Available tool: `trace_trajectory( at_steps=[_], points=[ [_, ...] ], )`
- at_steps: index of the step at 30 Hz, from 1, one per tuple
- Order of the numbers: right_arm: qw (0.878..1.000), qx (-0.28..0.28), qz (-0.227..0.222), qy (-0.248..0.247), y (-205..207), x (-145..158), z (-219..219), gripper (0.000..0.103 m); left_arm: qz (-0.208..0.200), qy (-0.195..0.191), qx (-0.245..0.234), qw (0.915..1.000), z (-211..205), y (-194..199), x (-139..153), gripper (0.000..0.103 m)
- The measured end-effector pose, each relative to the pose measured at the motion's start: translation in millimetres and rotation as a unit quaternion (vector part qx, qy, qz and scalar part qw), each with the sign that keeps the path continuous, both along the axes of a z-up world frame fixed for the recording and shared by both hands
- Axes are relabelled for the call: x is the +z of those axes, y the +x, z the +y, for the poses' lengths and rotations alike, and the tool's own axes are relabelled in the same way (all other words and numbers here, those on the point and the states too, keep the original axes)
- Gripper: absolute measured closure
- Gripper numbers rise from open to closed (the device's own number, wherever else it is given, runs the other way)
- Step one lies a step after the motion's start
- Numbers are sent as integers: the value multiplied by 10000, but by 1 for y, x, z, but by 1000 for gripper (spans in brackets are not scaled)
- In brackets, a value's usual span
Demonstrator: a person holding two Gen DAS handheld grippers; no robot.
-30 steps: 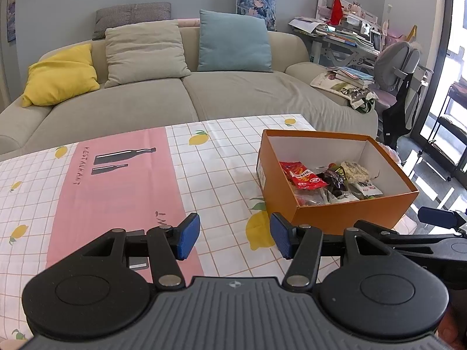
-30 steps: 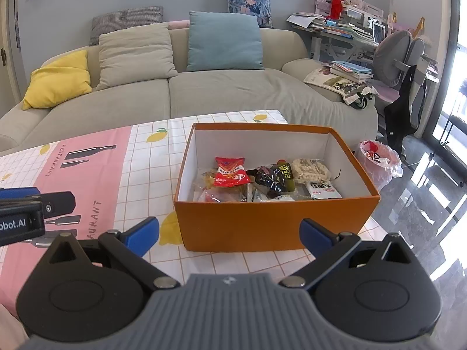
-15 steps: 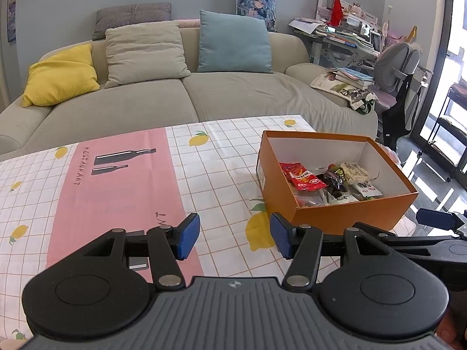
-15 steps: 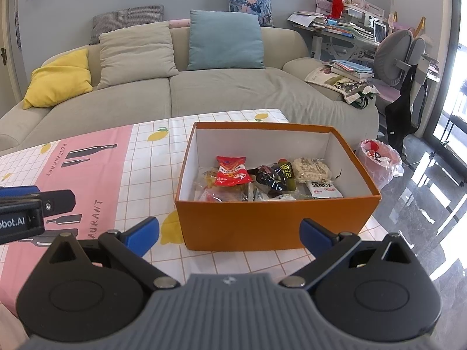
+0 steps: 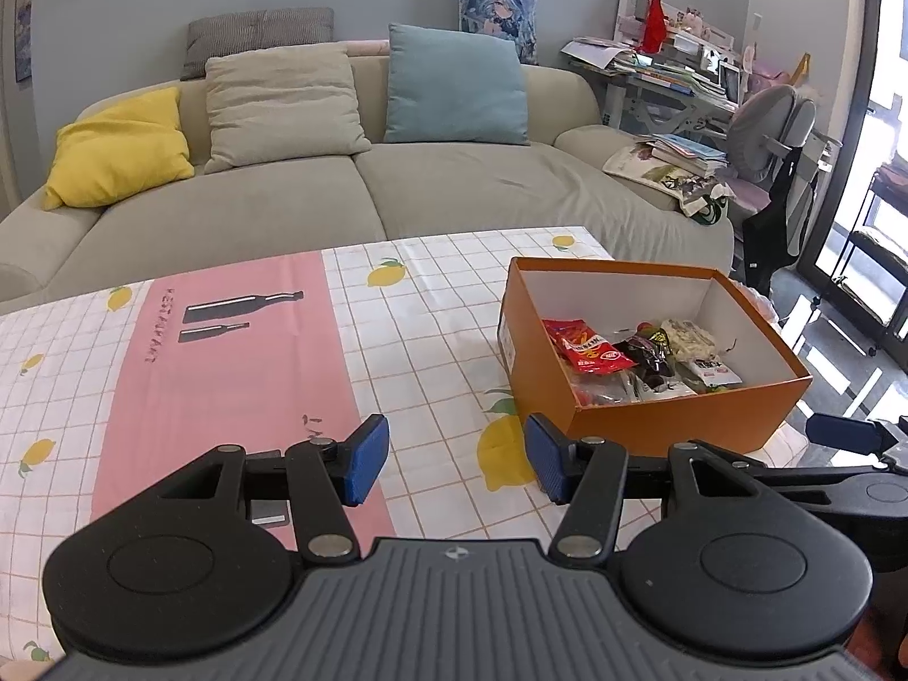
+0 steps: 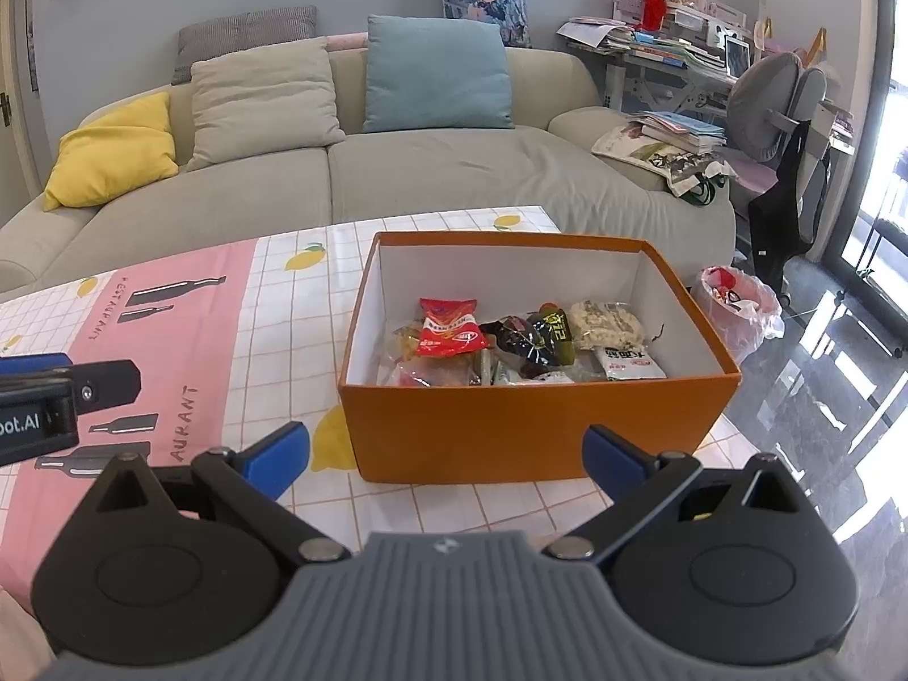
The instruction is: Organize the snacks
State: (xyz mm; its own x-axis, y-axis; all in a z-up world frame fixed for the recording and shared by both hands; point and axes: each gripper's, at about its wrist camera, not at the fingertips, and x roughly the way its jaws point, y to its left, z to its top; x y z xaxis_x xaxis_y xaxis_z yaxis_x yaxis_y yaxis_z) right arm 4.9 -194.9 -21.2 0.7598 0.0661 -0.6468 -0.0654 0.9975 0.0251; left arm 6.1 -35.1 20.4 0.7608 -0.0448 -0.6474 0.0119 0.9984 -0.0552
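— Anything moved since a second ago?
— Nothing. My left gripper [image 5: 457,459] and right gripper [image 6: 445,457] gape empty.
— The snacks [image 6: 513,343]?
— Crinkly packets, red, dark, pale, heaped in the orange box [image 6: 511,431] on the tablecloth [image 5: 408,340].

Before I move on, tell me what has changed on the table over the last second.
Nothing has visibly changed. The left gripper and right gripper hang open and empty in front of the orange box, and the snack packets lie in it as before.
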Motion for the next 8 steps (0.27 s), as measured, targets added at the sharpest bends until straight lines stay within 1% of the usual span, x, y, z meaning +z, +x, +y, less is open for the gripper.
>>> trace_trajectory(
  at_steps=[6, 8],
  points=[
    [10000, 32, 27, -25, 0, -2, 0, 3, -36, 8, -17, 10000, 1, 0, -2, 38],
    [10000, 32, 43, -28, 1, -2, 0, 3, -26, -10, 15, 10000, 1, -1, -4, 34]
  ],
)
